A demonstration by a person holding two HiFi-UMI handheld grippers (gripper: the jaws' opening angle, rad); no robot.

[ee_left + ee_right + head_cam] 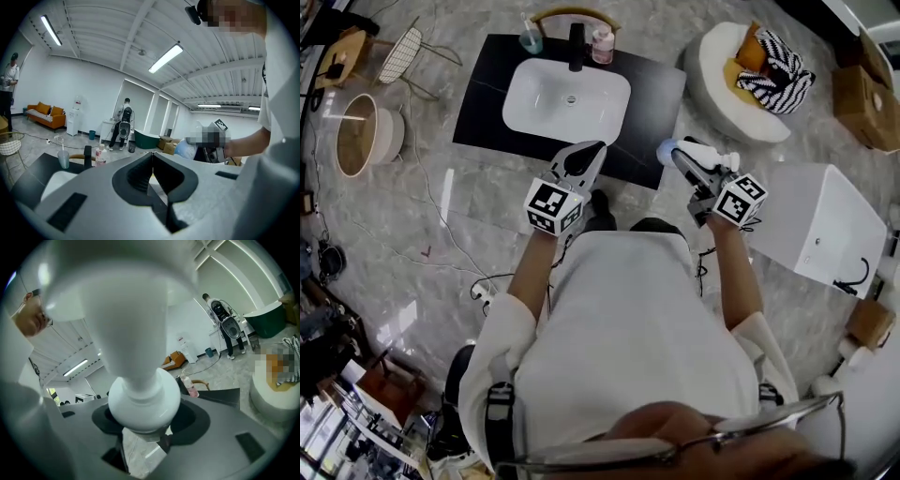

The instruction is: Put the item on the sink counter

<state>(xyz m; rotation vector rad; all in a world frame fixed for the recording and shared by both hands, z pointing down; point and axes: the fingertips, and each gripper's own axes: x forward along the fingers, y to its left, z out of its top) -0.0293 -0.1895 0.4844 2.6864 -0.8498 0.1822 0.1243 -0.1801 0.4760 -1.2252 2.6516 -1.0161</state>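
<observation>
Slip is your first worry: your right claw is clamped wide around the rounded, glossy end of the white item. Its long body sticks out well ahead, so it could pivot or slide out as you lower it. You hold it in the air at the near right corner of the worktop. Released there, it may tip off the edge; further left, it could roll into the basin. Your left claw has its jaws pressed together with nothing between them. Along the far edge stand a cup, the tap and a pink bottle, well apart from the item. I see nothing blocking the near right strip.
</observation>
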